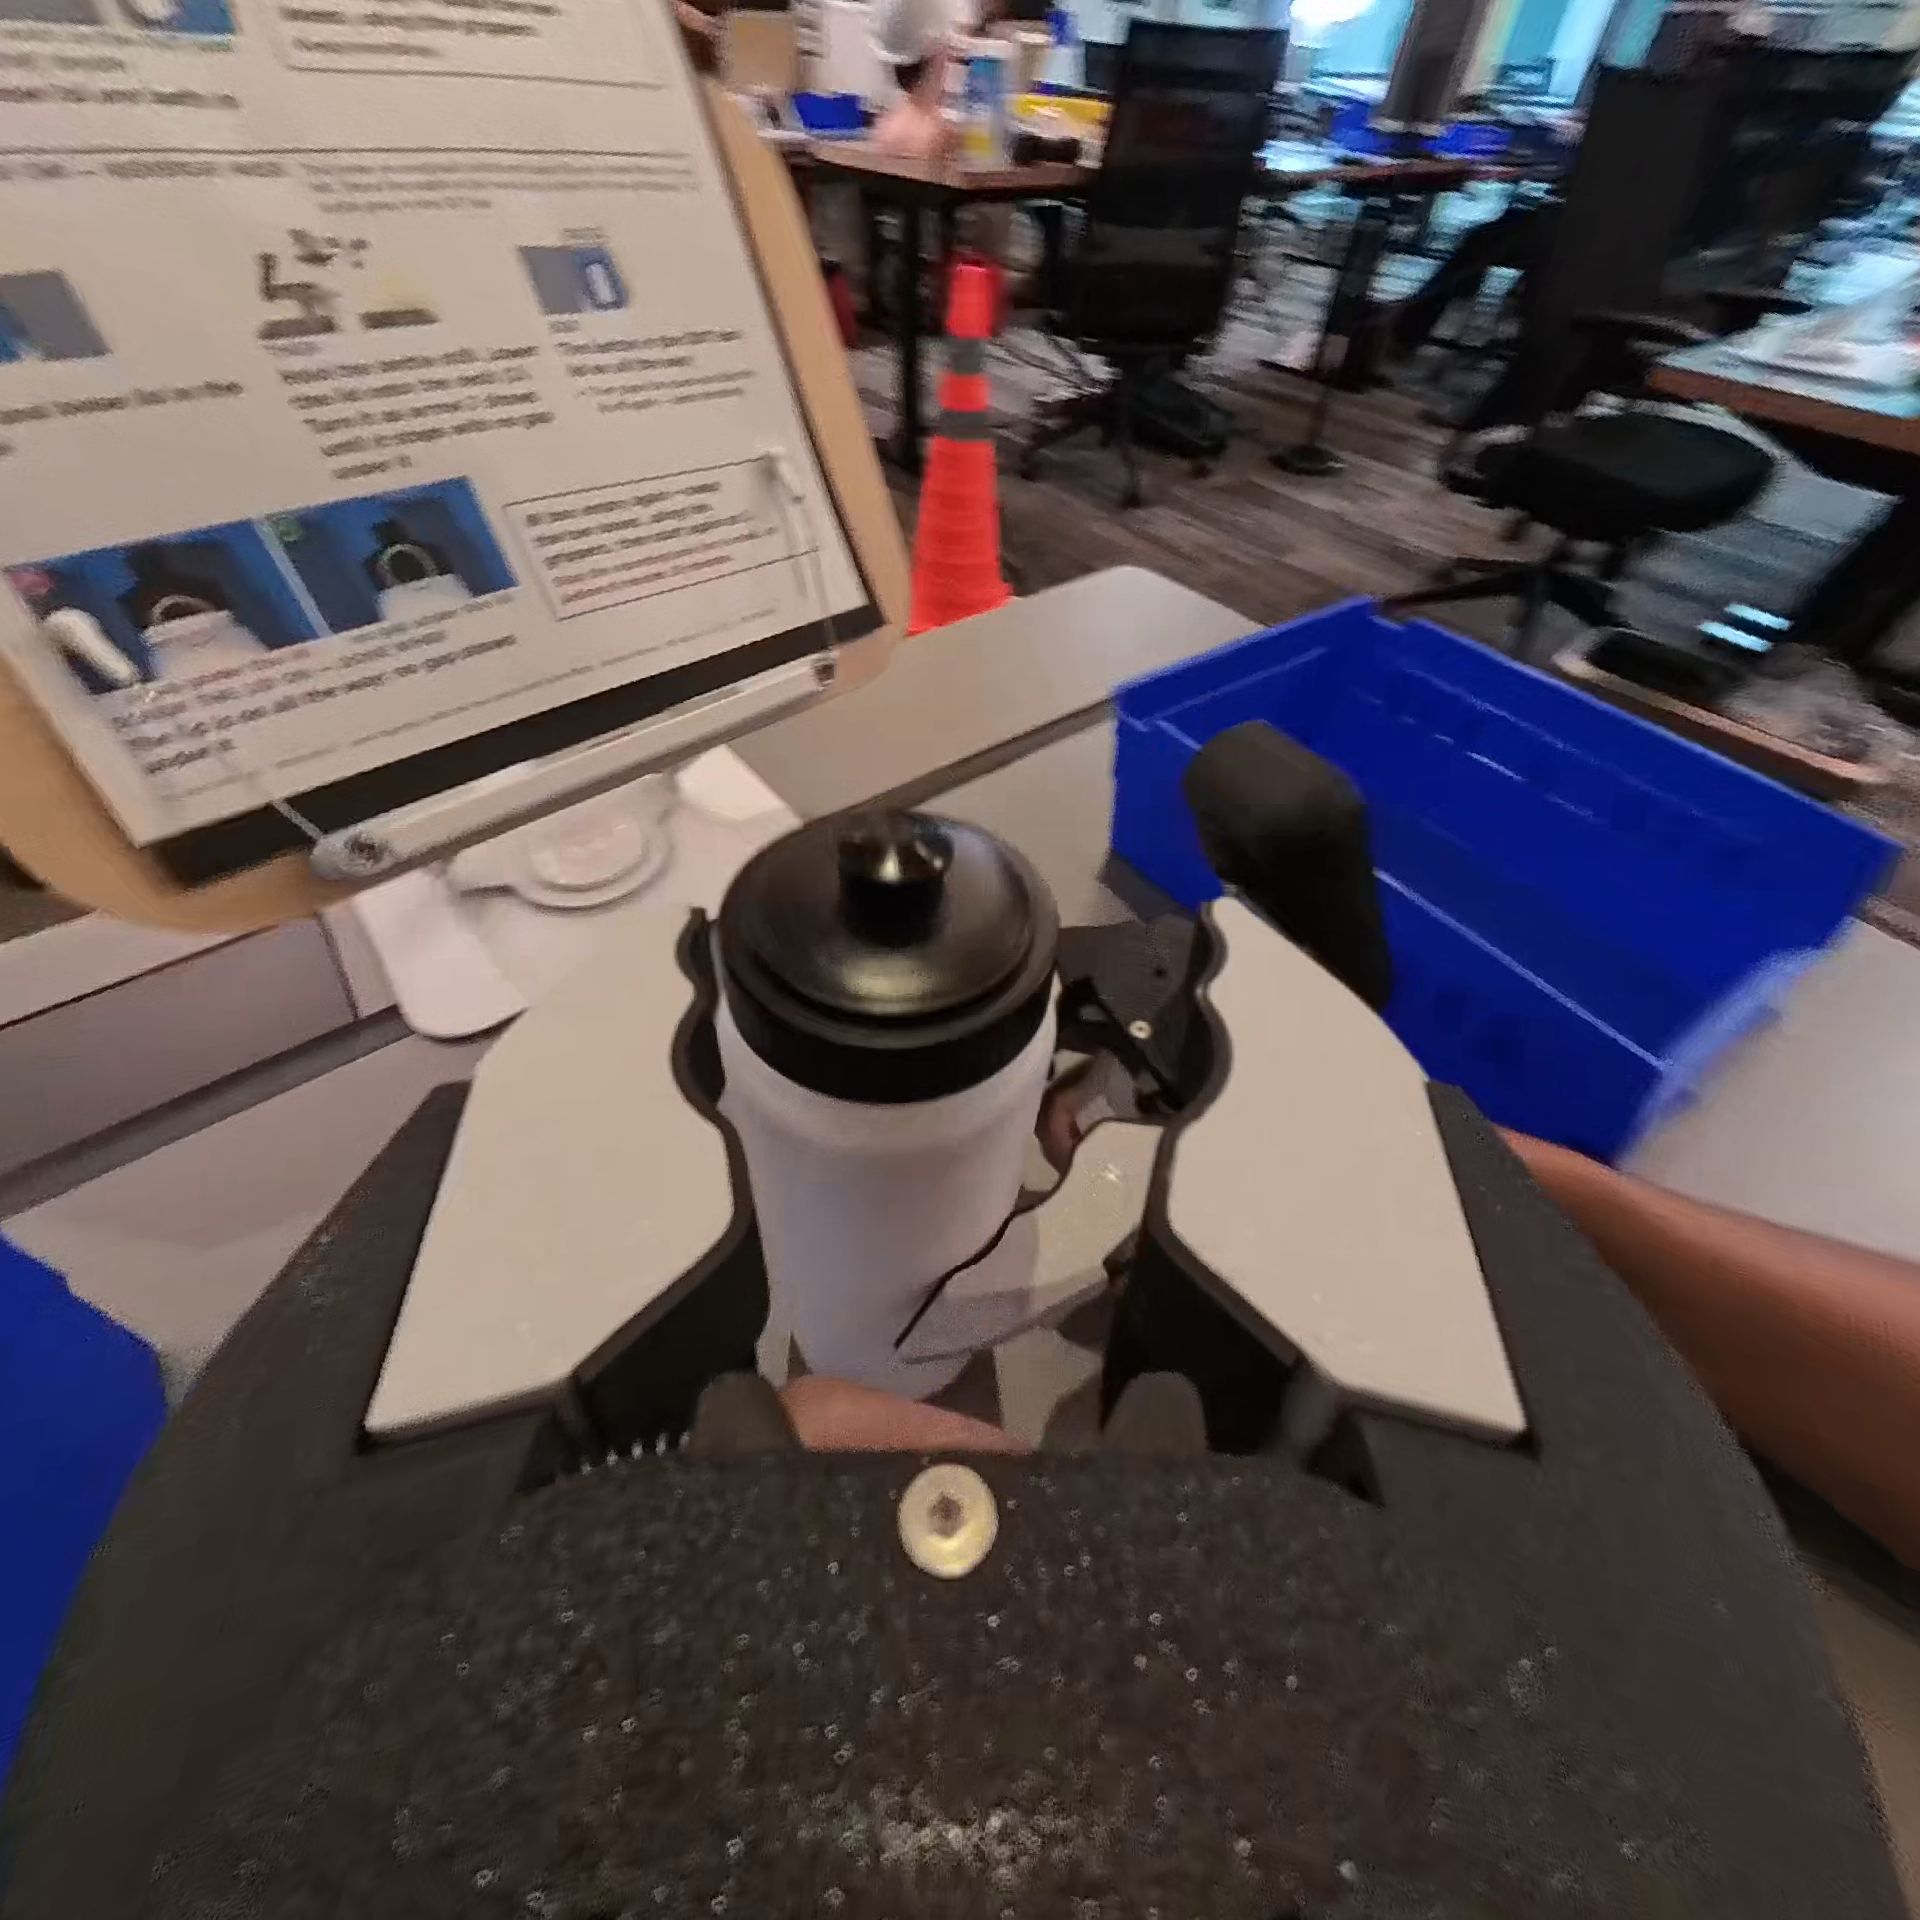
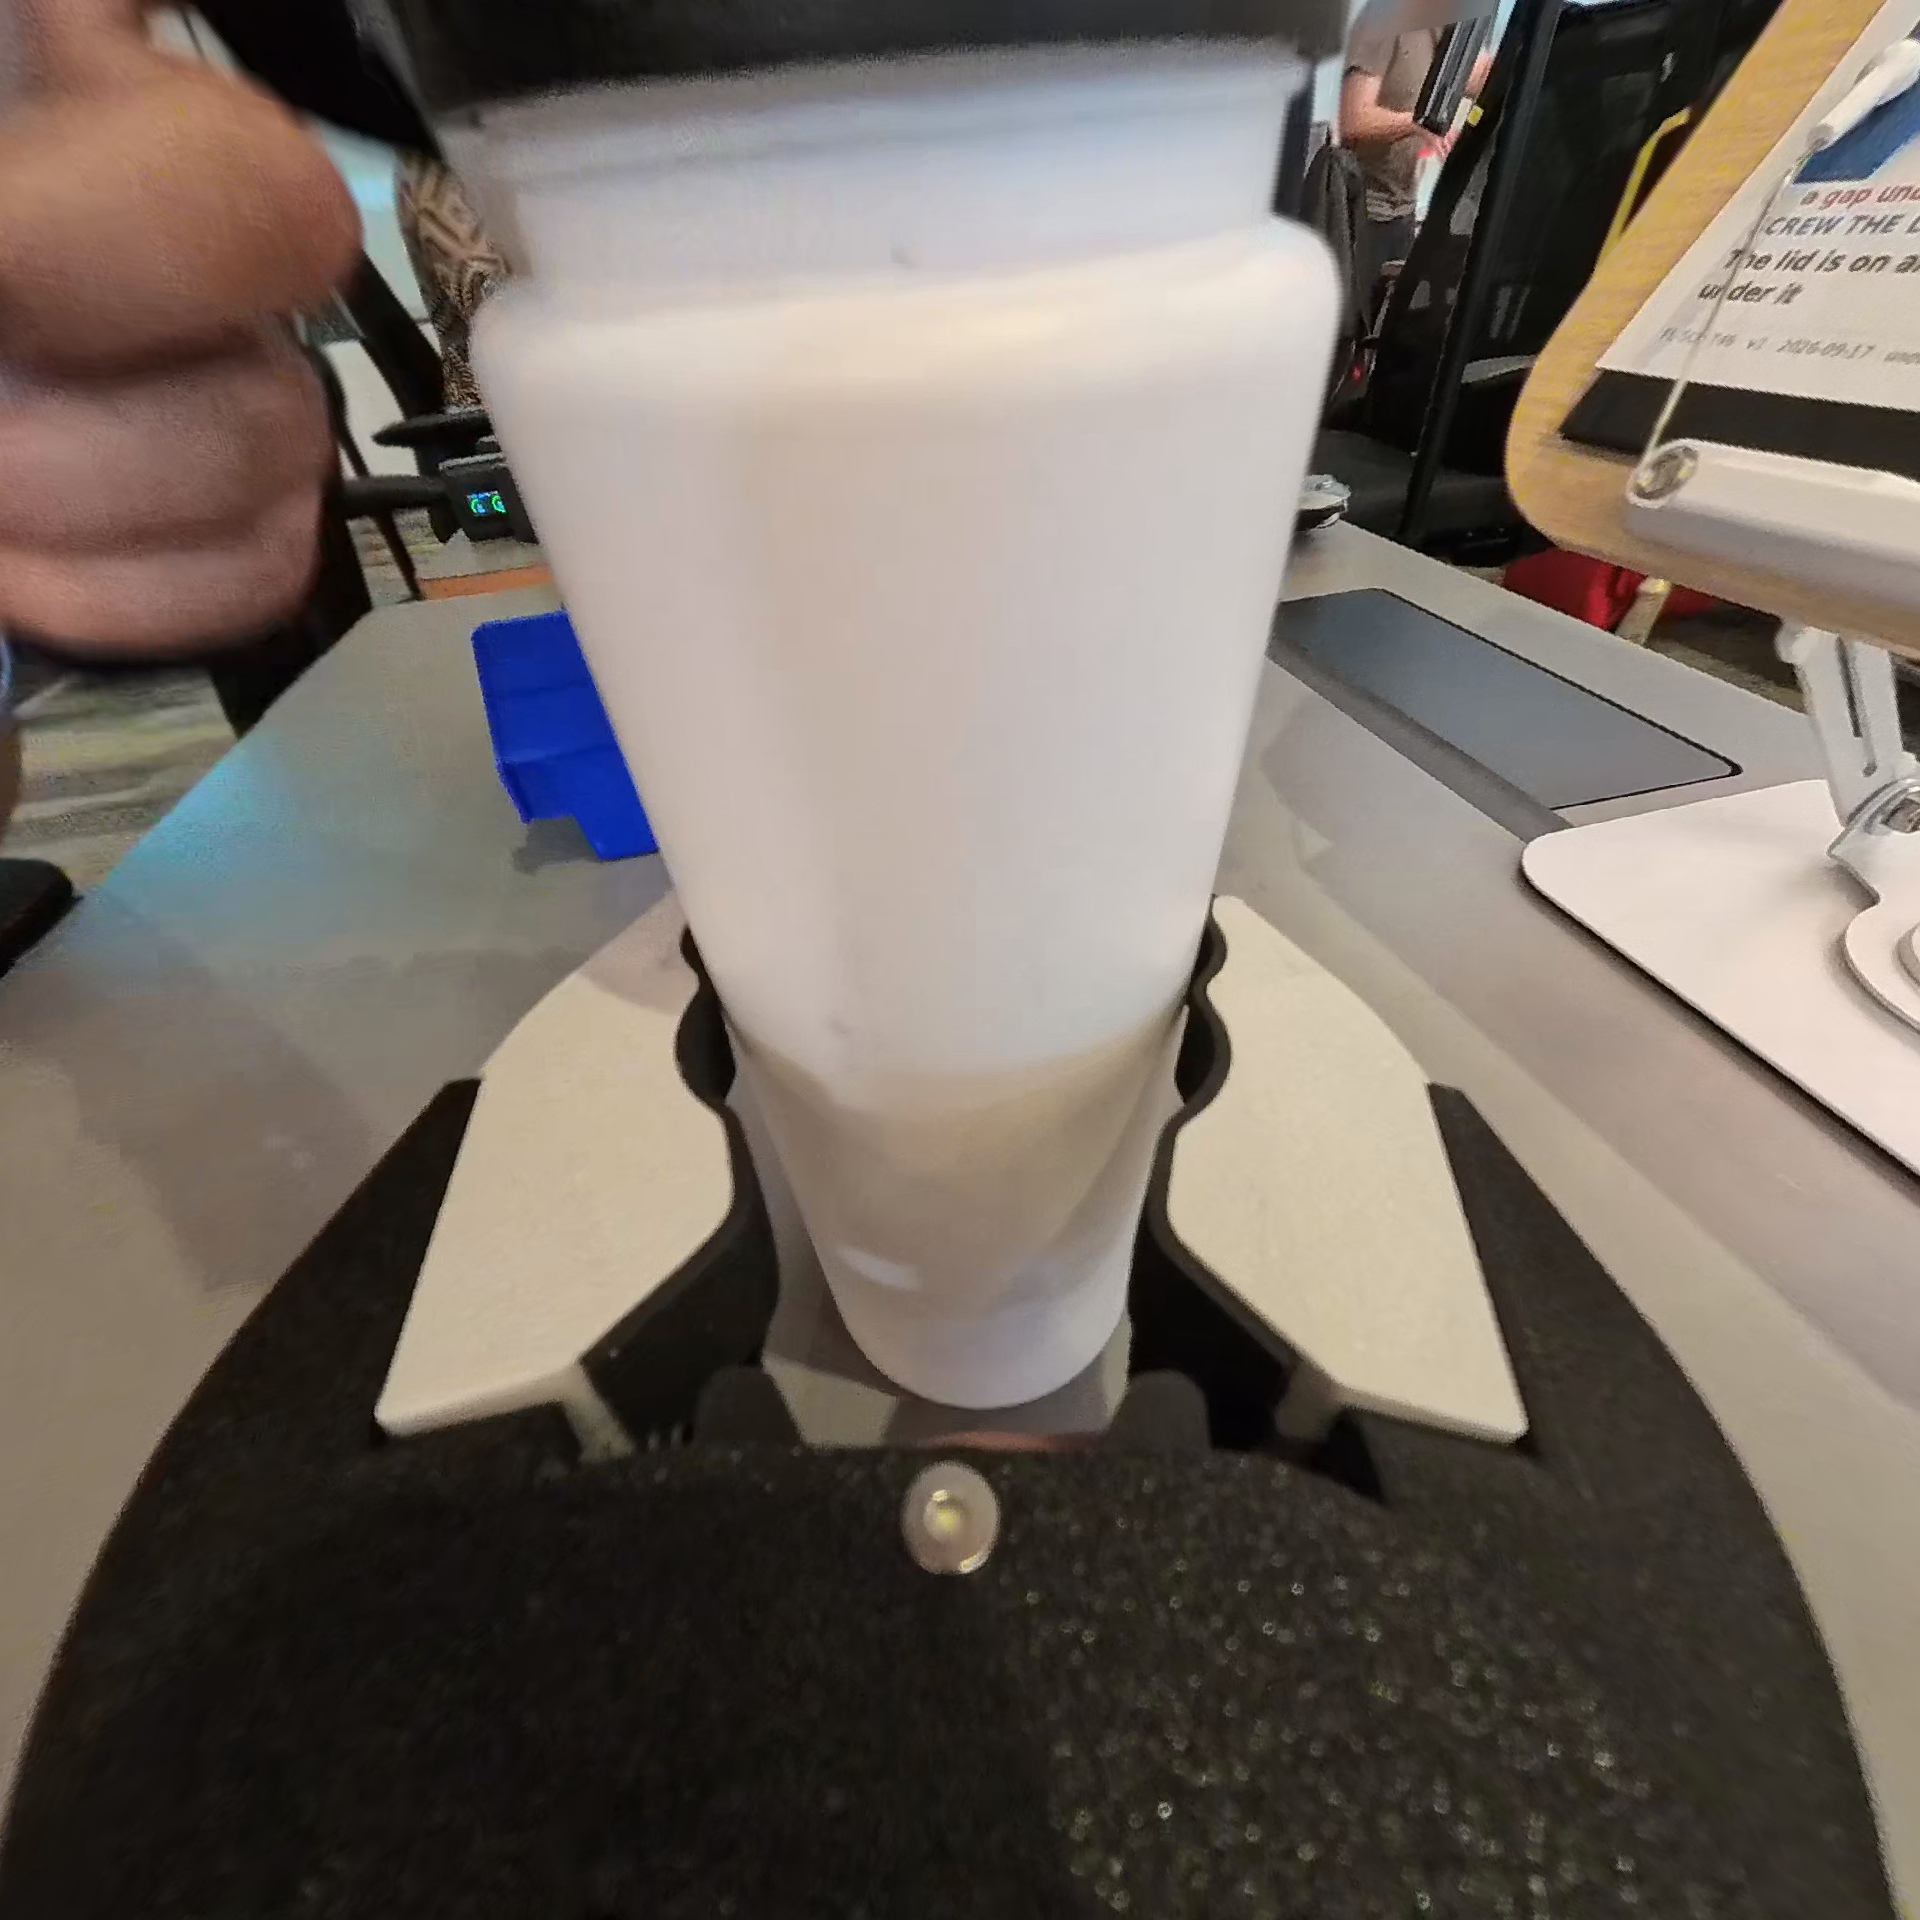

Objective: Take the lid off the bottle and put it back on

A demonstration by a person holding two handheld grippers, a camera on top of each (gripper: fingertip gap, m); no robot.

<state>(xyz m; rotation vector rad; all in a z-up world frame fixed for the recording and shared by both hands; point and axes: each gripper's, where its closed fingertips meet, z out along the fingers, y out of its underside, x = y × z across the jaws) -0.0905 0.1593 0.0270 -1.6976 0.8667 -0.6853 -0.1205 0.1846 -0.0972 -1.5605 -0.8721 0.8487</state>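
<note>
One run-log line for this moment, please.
lid: on bottle | left gripper: jaws open around lid | right gripper: jaws flank bottle body, grip unclear

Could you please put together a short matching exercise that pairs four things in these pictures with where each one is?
Things:
1. black lid
2. blue bin
3. orange traffic cone
4. instruction sheet

Places:
A. on the floor beyond the table
B. on top of the white bottle
C. propped on a stand
D. on the table, right of the bottle in the left wrist view

Pairs: 1-B, 2-D, 3-A, 4-C.
</note>
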